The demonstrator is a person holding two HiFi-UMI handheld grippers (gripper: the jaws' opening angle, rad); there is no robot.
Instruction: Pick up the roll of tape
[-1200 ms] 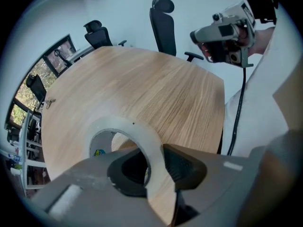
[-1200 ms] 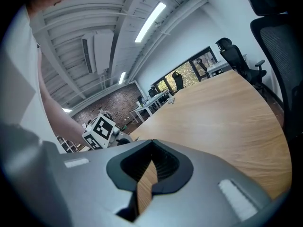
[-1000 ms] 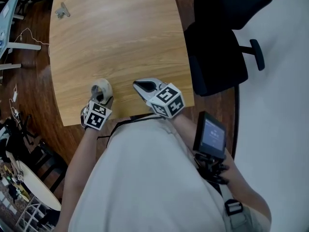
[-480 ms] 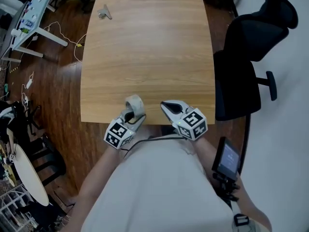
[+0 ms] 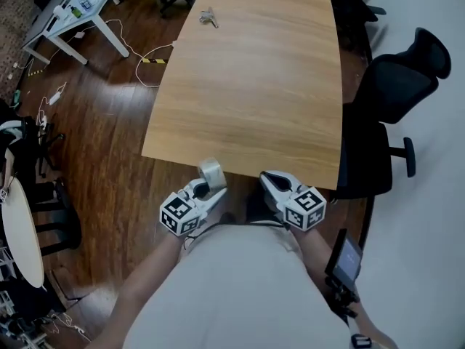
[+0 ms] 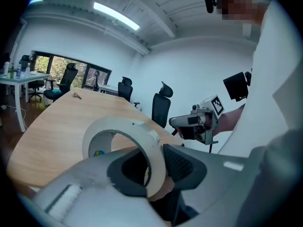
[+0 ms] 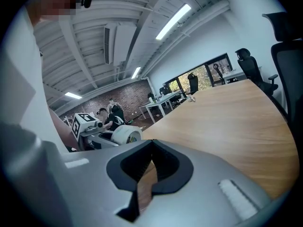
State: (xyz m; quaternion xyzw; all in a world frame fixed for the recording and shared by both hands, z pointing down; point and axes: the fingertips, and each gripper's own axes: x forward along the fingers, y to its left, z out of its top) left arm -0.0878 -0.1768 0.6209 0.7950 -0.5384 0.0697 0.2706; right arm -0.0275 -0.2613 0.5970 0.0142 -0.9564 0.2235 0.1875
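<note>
Head view: wooden table (image 5: 254,86) fills upper frame, black office chair (image 5: 396,97) at its right side. Left gripper (image 5: 206,190) clamped on roll of tape (image 5: 211,170), one jaw through core, other on outer wall. Roll is clear of table, just off near edge, before person's torso. Right gripper (image 5: 271,179) beside it, jaws pressed together, nothing between. Small metal object (image 5: 208,17) at table's far end.

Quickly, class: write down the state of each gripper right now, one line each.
Left gripper: closed on the off-white roll of tape, one jaw through its hole.
Right gripper: shut, nothing between its jaws.
</note>
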